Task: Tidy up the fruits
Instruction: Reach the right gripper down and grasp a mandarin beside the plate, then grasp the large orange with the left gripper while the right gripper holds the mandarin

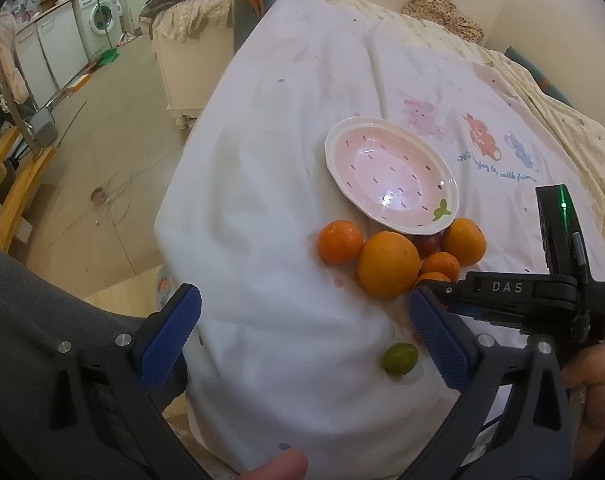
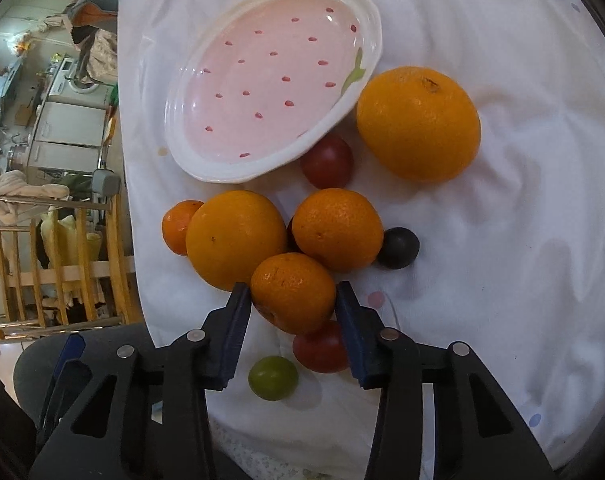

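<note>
Right gripper (image 2: 292, 288) set over the nearest mandarin (image 2: 292, 292), fingers (image 2: 232, 328) pinching it, blue pads touching both flanks; firmness of hold impossible to judge. Left gripper (image 1: 302, 336) hanging over the white cloth (image 1: 262, 240) with fingers spread wide, gripping nothing. Fruit all lying on the cloth just beside the pink plate (image 2: 206, 168), none in it yet.

Risks, as judged from here:
- Grip low on a round, slick skin: likely to squirt out forward into the pile if squeezed off-centre.
- Nearest mandarin packed against a big orange (image 2: 236, 238), a second mandarin (image 2: 336, 228) and a red fruit (image 2: 320, 346): lifting could nudge these and send them rolling on the soft, creased cloth.
- Left-hand big orange and a small mandarin (image 2: 180, 226) close to the cloth's edge: prone to rolling off to the floor if knocked.
- Another red fruit (image 2: 326, 160) tucked partly under the plate rim: could tip or shift the plate on loading.

Count:
- Big oranges: two, the other (image 2: 418, 122) beside the plate
- Mandarins: three
- Red fruits: two plainly seen, perhaps a third as a dark sliver between the citrus
- Dark plum (image 2: 398, 248): one
- Green fruit (image 2: 273, 378): one
- Plate: one
</note>
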A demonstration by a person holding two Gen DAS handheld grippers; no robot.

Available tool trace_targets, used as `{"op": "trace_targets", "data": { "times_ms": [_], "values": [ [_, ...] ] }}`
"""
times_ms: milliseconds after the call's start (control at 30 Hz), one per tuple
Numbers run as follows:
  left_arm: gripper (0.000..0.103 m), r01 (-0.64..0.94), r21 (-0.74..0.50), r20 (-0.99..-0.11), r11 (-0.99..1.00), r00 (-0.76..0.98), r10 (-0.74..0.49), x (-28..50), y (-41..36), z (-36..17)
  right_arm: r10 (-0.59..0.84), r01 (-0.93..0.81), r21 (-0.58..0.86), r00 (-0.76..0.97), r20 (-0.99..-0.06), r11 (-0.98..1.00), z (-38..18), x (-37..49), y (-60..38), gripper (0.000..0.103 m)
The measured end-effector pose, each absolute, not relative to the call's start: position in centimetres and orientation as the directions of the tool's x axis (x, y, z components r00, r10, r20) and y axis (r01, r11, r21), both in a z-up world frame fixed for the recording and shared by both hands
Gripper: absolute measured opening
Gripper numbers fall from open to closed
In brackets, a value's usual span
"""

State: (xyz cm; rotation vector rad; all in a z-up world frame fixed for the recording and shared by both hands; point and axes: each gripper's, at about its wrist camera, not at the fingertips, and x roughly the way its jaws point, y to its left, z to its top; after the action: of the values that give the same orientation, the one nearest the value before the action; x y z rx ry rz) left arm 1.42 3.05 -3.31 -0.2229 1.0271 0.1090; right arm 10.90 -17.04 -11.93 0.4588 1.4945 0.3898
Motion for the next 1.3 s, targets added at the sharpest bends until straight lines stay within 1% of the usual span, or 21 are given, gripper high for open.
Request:
{"op": "trace_targets", "data": {
  "times_ms": [233, 467, 700, 800, 833, 900, 1033, 1100, 1167, 1233, 1300],
  "values": [
    [0.102, -0.197, -0.105, -0.865, 0.975, 0.502, 0.008, 1.6, 3.0, -3.8, 0.544, -0.038, 0.543, 0.077, -0.835, 0.839, -8.9, 10.3, -18.5, 0.044],
    [0.102, -0.196, -0.083, -0.883, 0.977, 0.469, 0.020, 2.0, 2.7, -4.4, 0.538, -0.054, 0.538, 0.182, -0.823, 0.841, -5.0, 11.2, -23.7, 0.044],
    [0.102, -0.156, -0.077, -0.931, 0.985, 0.365, -0.016, 3.6, 1.0, -5.9, 0.533, -0.008, 0.548, 0.243, -0.810, 0.837, -5.4, 11.3, -26.6, 0.044],
    [0.102, -0.161, -0.074, -0.945, 0.984, 0.326, -0.018, 4.8, -0.2, -6.3, 0.559, 0.037, 0.587, 0.266, -0.786, 0.808, -5.7, 11.1, -27.5, 0.044],
    [0.101, -0.172, -0.081, -0.951, 0.982, 0.308, -0.024, 5.4, -0.6, -6.6, 0.564, 0.043, 0.596, 0.276, -0.779, 0.802, -5.6, 11.2, -27.7, 0.044],
    [0.095, -0.196, -0.105, -0.960, 0.975, 0.275, -0.049, 6.5, -1.3, -7.1, 0.571, 0.052, 0.608, 0.292, -0.768, 0.792, -5.3, 11.3, -28.0, 0.044],
    [0.092, -0.248, -0.142, -0.973, 0.958, 0.215, -0.088, 8.7, -2.5, -8.4, 0.591, 0.081, 0.634, 0.288, -0.753, 0.769, -5.8, 11.6, -28.9, 0.044],
    [0.086, -0.278, -0.147, -0.977, 0.949, 0.193, -0.094, 9.5, -2.8, -9.1, 0.602, 0.096, 0.646, 0.280, -0.747, 0.757, -6.2, 11.6, -29.1, 0.044],
    [0.085, -0.312, -0.147, -0.982, 0.939, 0.162, -0.100, 10.3, -3.0, -10.0, 0.607, 0.108, 0.652, 0.278, -0.744, 0.750, -6.4, 11.7, -29.4, 0.044],
    [0.081, -0.337, -0.155, -0.982, 0.929, 0.154, -0.108, 10.7, -3.2, -10.5, 0.613, 0.115, 0.660, 0.282, -0.738, 0.742, -6.4, 11.9, -29.6, 0.044],
    [0.081, -0.338, -0.145, -0.984, 0.930, 0.150, -0.099, 11.0, -3.5, -10.9, 0.617, 0.117, 0.665, 0.284, -0.734, 0.738, -6.4, 12.0, -29.7, 0.044]
  ]
}}
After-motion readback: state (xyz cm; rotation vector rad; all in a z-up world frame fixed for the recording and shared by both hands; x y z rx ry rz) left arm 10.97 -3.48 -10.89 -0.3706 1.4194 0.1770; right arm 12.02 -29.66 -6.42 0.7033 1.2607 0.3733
